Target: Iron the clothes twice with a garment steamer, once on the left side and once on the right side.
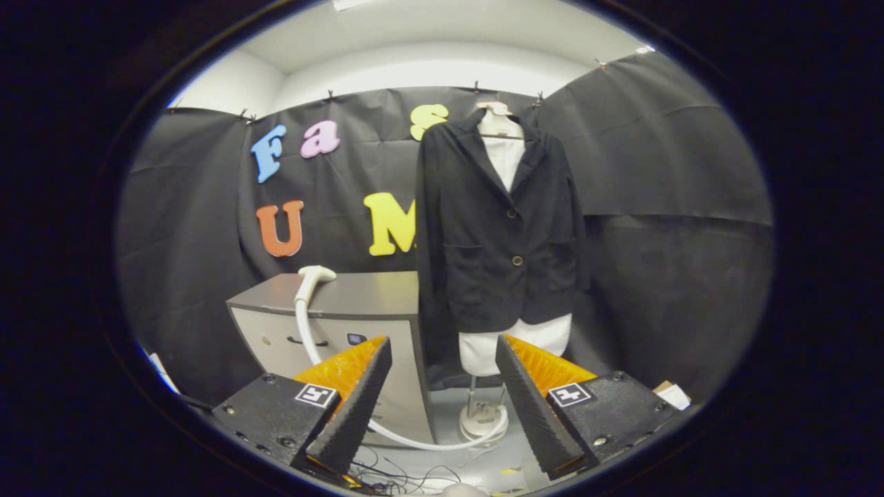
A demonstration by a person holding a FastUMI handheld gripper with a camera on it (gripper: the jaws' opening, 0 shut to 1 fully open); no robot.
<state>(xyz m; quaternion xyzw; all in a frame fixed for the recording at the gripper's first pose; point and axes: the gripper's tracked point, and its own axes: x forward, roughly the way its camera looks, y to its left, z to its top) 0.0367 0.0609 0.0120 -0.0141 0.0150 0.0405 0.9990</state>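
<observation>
- Claw (pixel 442 386): my fingers are spread wide apart, gripping nothing.
- Steamer head (pixel 314 277): lies on the grey cabinet (pixel 373 293), beyond my left finger; its white hose (pixel 304 331) runs down to the floor.
- Black jacket (pixel 501 228): hangs on a white mannequin (pixel 514 342), straight ahead beyond my fingers, beside the cabinet.

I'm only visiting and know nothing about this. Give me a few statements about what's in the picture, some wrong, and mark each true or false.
1. The fingers are open and hold nothing. True.
2. The steamer head rests on top of the grey cabinet. True.
3. The dark jacket lies folded on the cabinet. False: it hangs on a white mannequin beside the cabinet.
4. The white hose is clamped between the fingers. False: it runs down the cabinet's front, beyond them.
5. The jacket is buttoned. True.
</observation>
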